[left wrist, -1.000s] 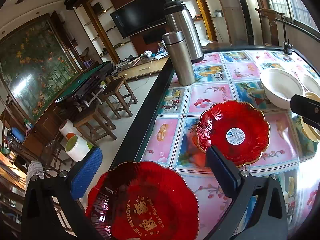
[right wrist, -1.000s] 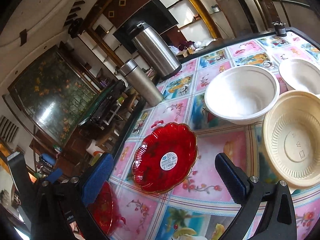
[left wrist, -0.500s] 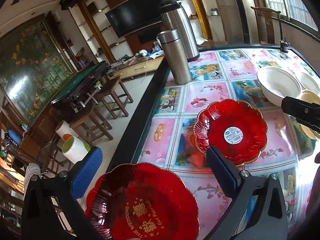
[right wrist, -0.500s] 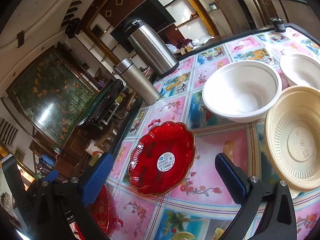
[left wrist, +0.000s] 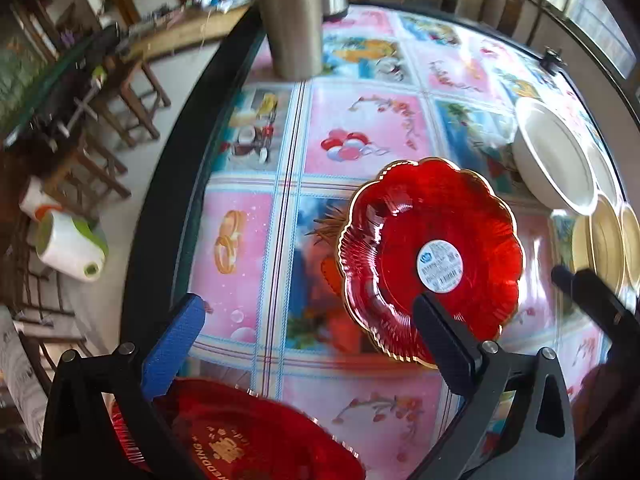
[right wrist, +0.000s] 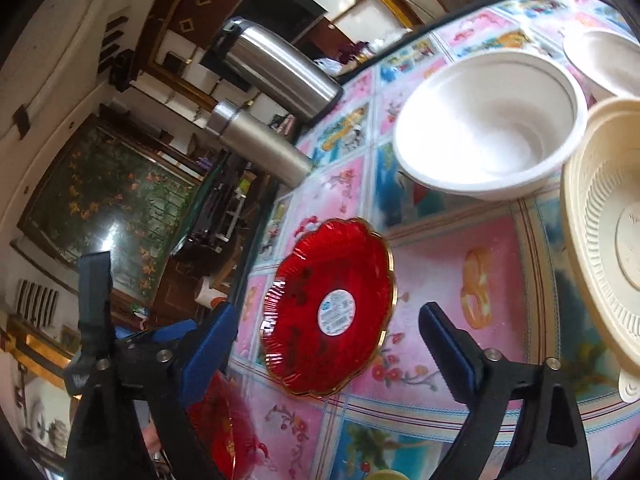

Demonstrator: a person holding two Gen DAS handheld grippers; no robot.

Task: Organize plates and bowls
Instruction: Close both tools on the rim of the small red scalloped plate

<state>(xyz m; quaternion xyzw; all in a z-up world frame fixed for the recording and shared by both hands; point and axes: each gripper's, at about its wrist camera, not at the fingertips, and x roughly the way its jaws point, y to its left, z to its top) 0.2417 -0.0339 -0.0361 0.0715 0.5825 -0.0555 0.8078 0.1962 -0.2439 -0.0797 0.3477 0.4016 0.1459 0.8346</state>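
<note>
Left tool: my left gripper (left wrist: 304,328) stands wide apart, nothing between its blue pad and its black one; it hovers over the near edge of the table.

Right tool: my right gripper (right wrist: 324,344) is spread wide too, and carries nothing.

Plate ahead: the scalloped red glass plate with the gold rim and the round white sticker (left wrist: 432,260) lies flat on the picture-tiled glass table top (left wrist: 360,136), ahead of my left gripper and off to its right. My black right-hand finger (left wrist: 444,340) overlaps the plate's near rim in the left wrist view; whether it touches I cannot tell.

Same plate from the right: here it (right wrist: 328,312) sits nearly centred between my right gripper's fingers, just ahead of them.

Second plate: a red plate with gold lettering (left wrist: 240,440) lies under my left gripper, right at the table's near edge.

Bowls: the white round bowl (right wrist: 488,120) and the cream ribbed bowls (right wrist: 600,240) stand further to the right, well apart from the red plates.

Axis: the plate is round, so no long axis; only the rim matters.

Nearer tool: I judge both are close, but the right is better lined up on the stickered plate, while the left is better placed for the lettered one.

Next need: I reckon a finger must go under a scalloped rim lying flush on glass.
</note>
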